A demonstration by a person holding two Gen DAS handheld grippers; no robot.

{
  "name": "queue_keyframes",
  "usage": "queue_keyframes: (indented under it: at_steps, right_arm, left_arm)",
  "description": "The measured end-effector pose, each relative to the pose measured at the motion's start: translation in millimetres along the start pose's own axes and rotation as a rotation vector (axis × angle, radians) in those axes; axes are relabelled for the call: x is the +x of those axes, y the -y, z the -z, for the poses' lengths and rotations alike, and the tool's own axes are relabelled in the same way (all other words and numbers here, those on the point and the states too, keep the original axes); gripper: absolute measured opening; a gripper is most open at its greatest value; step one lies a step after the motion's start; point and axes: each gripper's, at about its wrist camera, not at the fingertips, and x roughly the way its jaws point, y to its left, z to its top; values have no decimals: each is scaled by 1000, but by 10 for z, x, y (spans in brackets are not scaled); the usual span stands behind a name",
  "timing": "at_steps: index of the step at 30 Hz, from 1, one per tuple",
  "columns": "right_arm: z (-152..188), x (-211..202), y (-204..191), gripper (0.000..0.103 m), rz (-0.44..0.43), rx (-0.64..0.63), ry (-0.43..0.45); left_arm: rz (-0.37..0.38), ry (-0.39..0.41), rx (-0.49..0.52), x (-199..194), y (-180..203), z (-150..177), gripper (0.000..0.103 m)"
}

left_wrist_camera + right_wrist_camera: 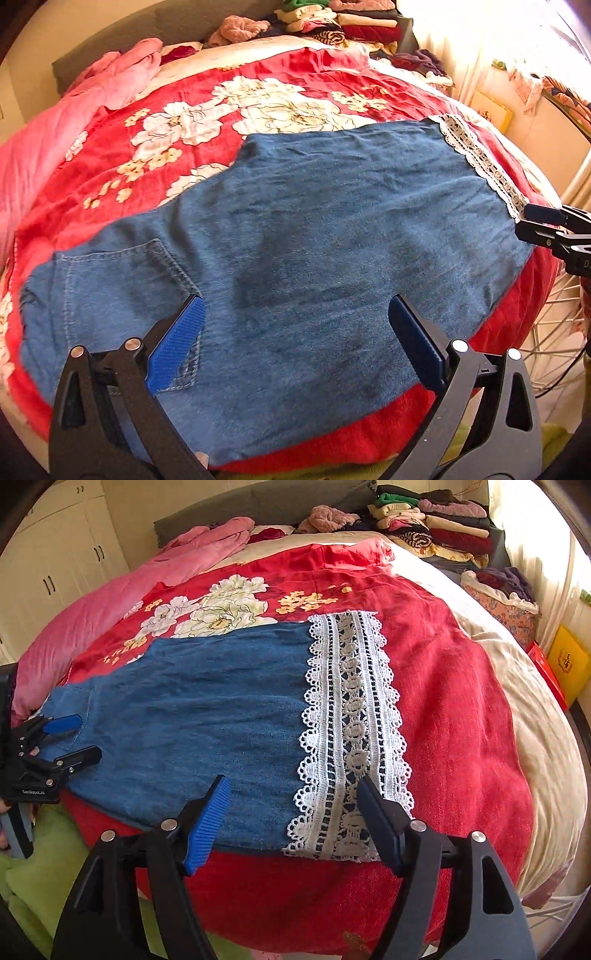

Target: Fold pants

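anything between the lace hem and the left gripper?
Only flat blue denim pants between white lace hem and left gripper; right wrist view shows it.

A bed [535, 746] carries a red floral blanket [443, 686] under flat denim pants [207, 701].

I see the pants [314, 240] as matt blue denim-like cloth, soft and faintly creased, their hem edged with openwork white lace [351, 731]. The bedspread [454, 709] under them is coarse-woven red cloth printed with pale flowers. My left gripper [295, 332] shows matt black plastic, ribbed blue pads [181, 339] and bright metal pins.
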Motion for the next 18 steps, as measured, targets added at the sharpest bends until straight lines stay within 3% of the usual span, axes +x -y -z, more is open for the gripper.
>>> queue_keyframes:
  at_steps: [18]
  right_arm:
    - [-100,-382,83,70,-13,59,86]
  left_arm:
    - [-36,76,2,-332,37,-95,93]
